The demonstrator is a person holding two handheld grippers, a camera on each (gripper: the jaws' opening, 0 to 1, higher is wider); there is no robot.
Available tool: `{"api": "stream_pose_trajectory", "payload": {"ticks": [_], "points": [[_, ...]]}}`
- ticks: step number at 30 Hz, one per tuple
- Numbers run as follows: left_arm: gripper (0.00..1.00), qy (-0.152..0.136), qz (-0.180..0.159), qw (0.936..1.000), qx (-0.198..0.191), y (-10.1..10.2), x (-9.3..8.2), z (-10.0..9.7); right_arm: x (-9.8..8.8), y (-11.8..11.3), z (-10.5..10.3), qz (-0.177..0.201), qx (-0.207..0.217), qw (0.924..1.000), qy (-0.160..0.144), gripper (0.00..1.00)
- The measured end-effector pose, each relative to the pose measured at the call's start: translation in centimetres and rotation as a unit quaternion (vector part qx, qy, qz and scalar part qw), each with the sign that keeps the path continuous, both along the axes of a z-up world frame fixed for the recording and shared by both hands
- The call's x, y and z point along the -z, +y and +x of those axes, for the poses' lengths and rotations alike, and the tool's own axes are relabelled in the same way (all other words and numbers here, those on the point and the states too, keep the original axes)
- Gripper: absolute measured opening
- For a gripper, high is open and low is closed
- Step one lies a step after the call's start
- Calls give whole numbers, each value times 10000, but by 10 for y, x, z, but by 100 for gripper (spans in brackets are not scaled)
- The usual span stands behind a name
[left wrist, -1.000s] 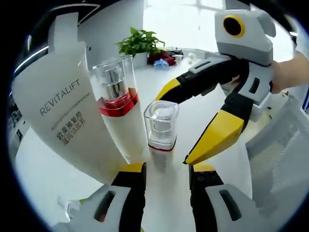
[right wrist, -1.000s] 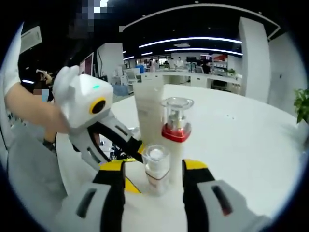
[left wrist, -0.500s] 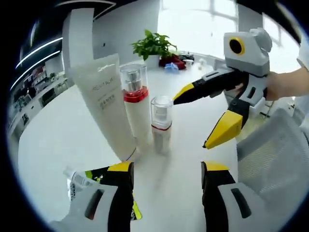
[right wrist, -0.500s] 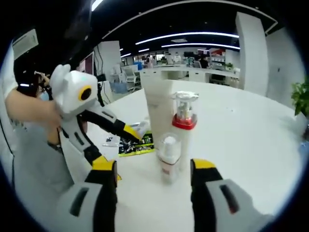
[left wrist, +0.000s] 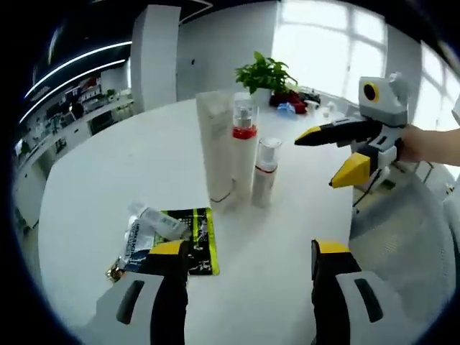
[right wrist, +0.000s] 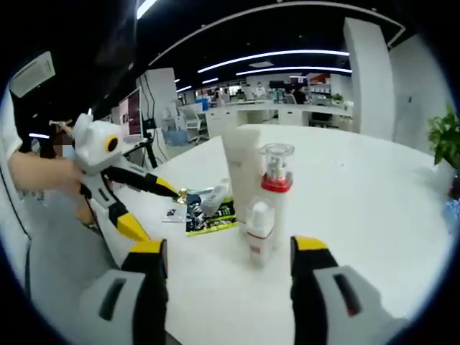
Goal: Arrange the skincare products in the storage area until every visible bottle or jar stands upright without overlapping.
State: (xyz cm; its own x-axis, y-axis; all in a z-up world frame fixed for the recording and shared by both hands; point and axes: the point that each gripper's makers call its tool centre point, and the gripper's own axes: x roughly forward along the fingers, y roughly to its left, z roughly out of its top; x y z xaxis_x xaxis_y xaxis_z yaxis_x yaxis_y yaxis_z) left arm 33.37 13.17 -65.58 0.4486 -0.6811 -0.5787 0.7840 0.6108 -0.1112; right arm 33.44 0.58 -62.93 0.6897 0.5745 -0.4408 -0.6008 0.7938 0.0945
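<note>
In the left gripper view, the left tongs (left wrist: 249,259) gape empty above bare white bench (left wrist: 93,180). The tall tube (left wrist: 215,144), red-collared pump bottle (left wrist: 243,147) and small bottle (left wrist: 264,172) stand upright, close together, mid-bench. A small tube (left wrist: 147,224) lies on a green sachet (left wrist: 195,241) near the left jaw.

In the right gripper view, the right tongs (right wrist: 228,267) are also open and empty, with bare bench beyond the three bottles to the far edge.

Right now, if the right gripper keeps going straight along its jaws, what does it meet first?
Probably the small pump bottle, standing just ahead between the right gripper's open jaws, in front of the taller red-collared bottle; depth is uncertain.
</note>
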Motion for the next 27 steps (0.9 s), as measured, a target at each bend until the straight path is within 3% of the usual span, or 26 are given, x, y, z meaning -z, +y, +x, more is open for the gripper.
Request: {"api": "stream_pose_trajectory", "payload": {"ticks": [11,20,27], "points": [[76,-18,-153,9966,-815,49,-14,-15,0,-2,-16,113,41,9999,94,77],[82,4,-278,9880,-1523,90,-18,-25,-2,2,-21,175,11,9997,144,80],[87,7,-348,9820,-1856,108,-20,-32,-6,2,-23,108,-21,9998,141,83]]}}
